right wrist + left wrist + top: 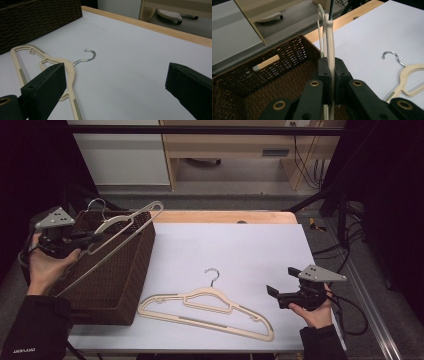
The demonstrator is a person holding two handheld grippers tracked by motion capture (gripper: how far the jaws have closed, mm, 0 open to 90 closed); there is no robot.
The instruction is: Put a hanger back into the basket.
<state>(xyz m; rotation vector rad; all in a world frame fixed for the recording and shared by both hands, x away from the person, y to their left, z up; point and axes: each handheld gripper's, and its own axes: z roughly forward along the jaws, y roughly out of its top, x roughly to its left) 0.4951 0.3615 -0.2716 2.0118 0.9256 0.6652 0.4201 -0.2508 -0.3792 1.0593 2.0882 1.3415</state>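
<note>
Left gripper view: left gripper (331,82) jaws clamped on thin cream plastic hanger (330,45) over brown wicker basket (262,75) — light, stiff, slick; grip bar. Right gripper (115,85) jaws wide, empty.

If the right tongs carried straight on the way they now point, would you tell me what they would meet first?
Most likely the hanger lying flat on the table: the open right tongs point low across the table toward it, and its hook lies between the jaws' lines. Beyond it stands the basket. Depth is hard to judge.
</note>
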